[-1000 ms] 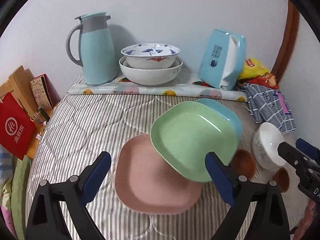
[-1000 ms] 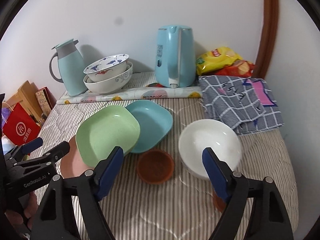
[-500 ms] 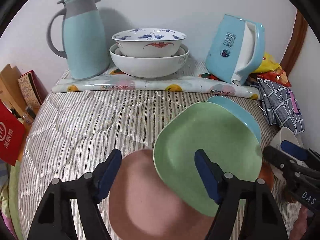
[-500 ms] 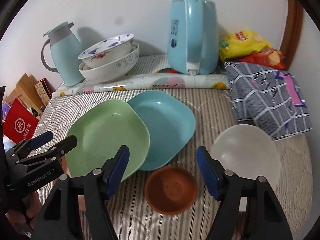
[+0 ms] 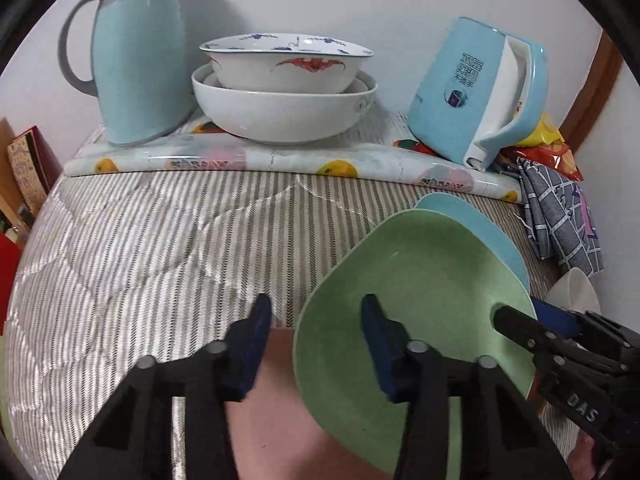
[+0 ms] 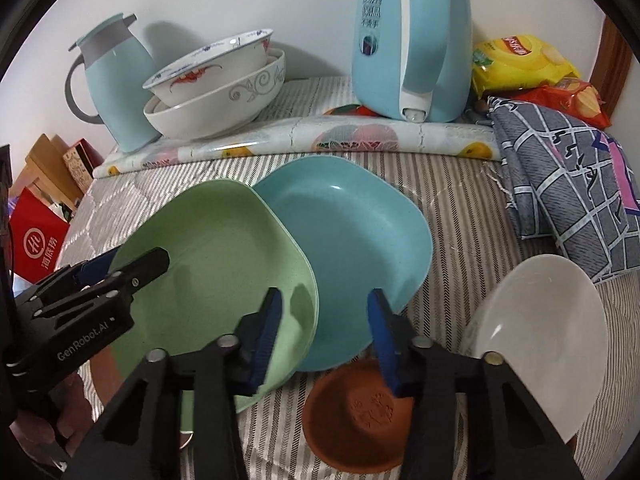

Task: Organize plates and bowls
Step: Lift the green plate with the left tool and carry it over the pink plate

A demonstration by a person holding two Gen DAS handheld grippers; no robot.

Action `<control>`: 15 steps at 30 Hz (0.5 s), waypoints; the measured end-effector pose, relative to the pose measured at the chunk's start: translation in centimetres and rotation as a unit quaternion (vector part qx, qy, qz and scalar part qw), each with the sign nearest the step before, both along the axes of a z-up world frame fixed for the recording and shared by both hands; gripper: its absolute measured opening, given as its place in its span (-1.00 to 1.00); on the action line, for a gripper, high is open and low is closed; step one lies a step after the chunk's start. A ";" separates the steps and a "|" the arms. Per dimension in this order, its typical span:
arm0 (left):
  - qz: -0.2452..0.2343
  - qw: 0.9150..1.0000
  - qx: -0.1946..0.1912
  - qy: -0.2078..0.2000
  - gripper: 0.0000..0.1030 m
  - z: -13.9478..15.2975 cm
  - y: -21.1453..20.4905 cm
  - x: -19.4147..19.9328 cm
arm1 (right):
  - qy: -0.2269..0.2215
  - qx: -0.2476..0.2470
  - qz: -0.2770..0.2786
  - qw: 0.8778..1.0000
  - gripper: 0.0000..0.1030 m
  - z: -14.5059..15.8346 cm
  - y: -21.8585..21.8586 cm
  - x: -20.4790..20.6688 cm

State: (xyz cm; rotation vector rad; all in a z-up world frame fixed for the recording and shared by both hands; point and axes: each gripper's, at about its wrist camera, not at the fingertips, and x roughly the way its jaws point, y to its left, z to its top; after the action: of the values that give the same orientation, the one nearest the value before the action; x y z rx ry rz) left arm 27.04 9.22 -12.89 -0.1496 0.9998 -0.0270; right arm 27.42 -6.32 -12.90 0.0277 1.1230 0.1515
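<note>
A green plate (image 5: 416, 304) (image 6: 216, 264) leans over a pink plate (image 5: 280, 432) and overlaps a blue plate (image 5: 476, 224) (image 6: 352, 248). My left gripper (image 5: 316, 328) is open, its jaws straddling the green plate's left rim. My right gripper (image 6: 324, 320) is open, its jaws straddling the green plate's right rim where it meets the blue plate. A small brown bowl (image 6: 356, 416) and a white bowl (image 6: 548, 328) lie near the right gripper. Two stacked white bowls (image 5: 286, 92) stand at the back.
A light blue thermos jug (image 5: 136, 52) and a blue kettle (image 5: 476, 92) stand at the back on a fruit-print mat (image 5: 280, 160). A checked cloth (image 6: 568, 172) and snack bags (image 6: 520, 60) lie at the right. A red bag (image 6: 36, 244) is beyond the left edge.
Both grippers have moved forward and lower onto the green plate from opposite sides. Their jaws have narrowed around its rims.
</note>
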 end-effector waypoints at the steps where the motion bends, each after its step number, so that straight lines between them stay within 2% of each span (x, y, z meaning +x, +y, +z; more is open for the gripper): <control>1: -0.003 1.000 0.001 0.001 -0.40 -0.1 -0.1 0.0 | 0.001 0.000 -0.001 1.000 -0.38 -0.2 0.0 0.2; 3: -0.011 1.000 -0.002 -0.001 -0.57 0.0 -0.2 0.0 | 0.002 0.004 -0.001 1.000 -0.53 -0.5 0.0 0.4; 5: -0.012 1.000 -0.003 0.000 -0.65 0.2 -0.3 -0.2 | 0.002 0.012 0.002 1.000 -0.76 -0.7 0.1 0.6; 15: -0.017 1.000 0.000 -0.004 -0.71 1.0 -0.3 -1.9 | -0.016 -0.004 -0.004 1.000 -0.77 -0.2 0.2 0.6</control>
State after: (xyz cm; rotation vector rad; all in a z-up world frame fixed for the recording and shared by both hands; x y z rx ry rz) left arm 25.12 8.90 -11.94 -0.1323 0.9945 -0.0597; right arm 28.04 -6.13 -13.10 0.0214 1.0915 0.1399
